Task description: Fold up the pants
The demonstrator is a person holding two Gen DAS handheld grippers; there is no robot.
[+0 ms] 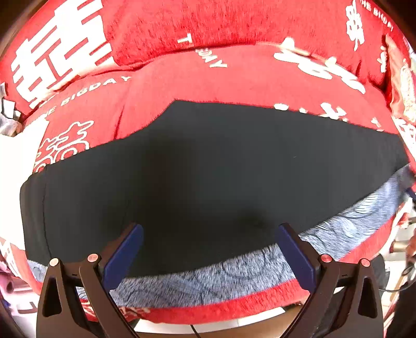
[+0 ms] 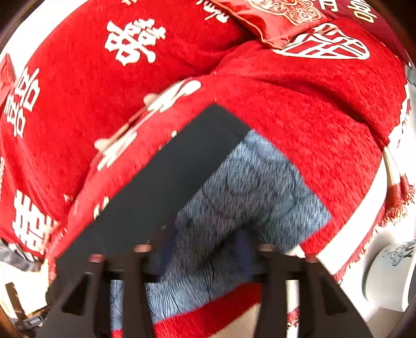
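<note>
Black pants [image 1: 208, 169] lie flat on a red sofa cover, with their grey-blue fleece inner side [image 1: 338, 228] showing along the near edge. My left gripper [image 1: 208, 234] is open and empty, its blue pads just above the pants' near edge. In the right wrist view the pants [image 2: 161, 187] run diagonally with the fleece lining [image 2: 247, 187] turned up beside them. My right gripper [image 2: 202, 249] is blurred by motion, its jaws spread wide over the fleece with nothing between them.
The red sofa cover [image 1: 208, 75] with white characters covers the seat and backrest. A red cushion [image 2: 280, 18] lies at the back right. The cover's fringed white edge [image 2: 364, 208] hangs at the right, above a white round object [image 2: 390, 275].
</note>
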